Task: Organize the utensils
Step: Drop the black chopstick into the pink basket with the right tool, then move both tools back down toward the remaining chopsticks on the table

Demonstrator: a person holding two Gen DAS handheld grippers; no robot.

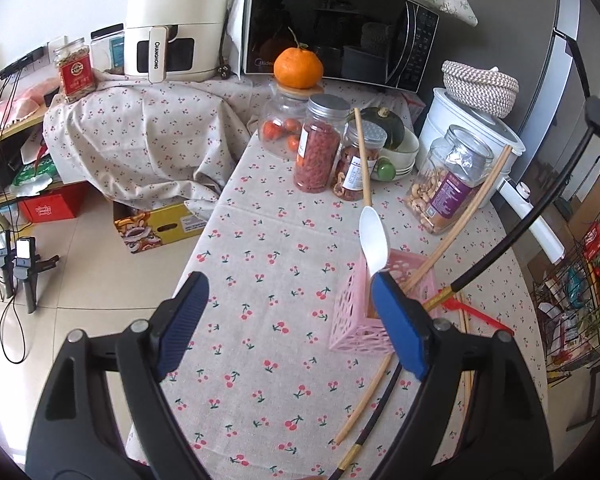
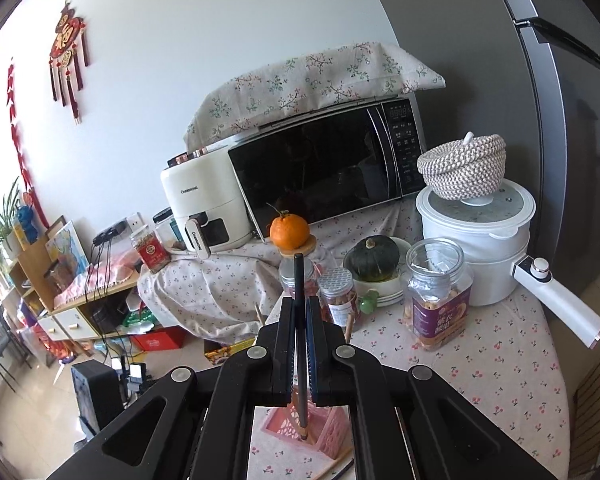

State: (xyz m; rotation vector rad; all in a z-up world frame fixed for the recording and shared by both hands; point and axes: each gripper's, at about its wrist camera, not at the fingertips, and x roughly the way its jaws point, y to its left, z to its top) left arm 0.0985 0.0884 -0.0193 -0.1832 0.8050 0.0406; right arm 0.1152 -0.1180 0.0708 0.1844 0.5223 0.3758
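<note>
A pink perforated basket (image 1: 364, 312) stands on the cherry-print tablecloth (image 1: 260, 280), holding a white spoon with a wooden handle (image 1: 374, 246) and a light wooden chopstick (image 1: 460, 220). My left gripper (image 1: 288, 316) is open and empty, its right finger just in front of the basket. My right gripper (image 2: 299, 344) is shut on a black chopstick (image 2: 299, 280) and holds it upright over the basket (image 2: 300, 432), tip down inside it. That chopstick (image 1: 512, 240) shows in the left wrist view too. A light chopstick (image 1: 364, 396), a black chopstick (image 1: 374, 420) and a red utensil (image 1: 480, 314) lie on the cloth.
Jars of snacks (image 1: 320, 144), a glass jar of nuts (image 1: 448, 184), an orange (image 1: 299, 68), a squash in bowls (image 1: 388, 128), a white pot with a woven basket (image 1: 476, 120), a microwave (image 1: 332, 24) and an air fryer (image 1: 176, 20) crowd the back. The table edge drops to the floor at left.
</note>
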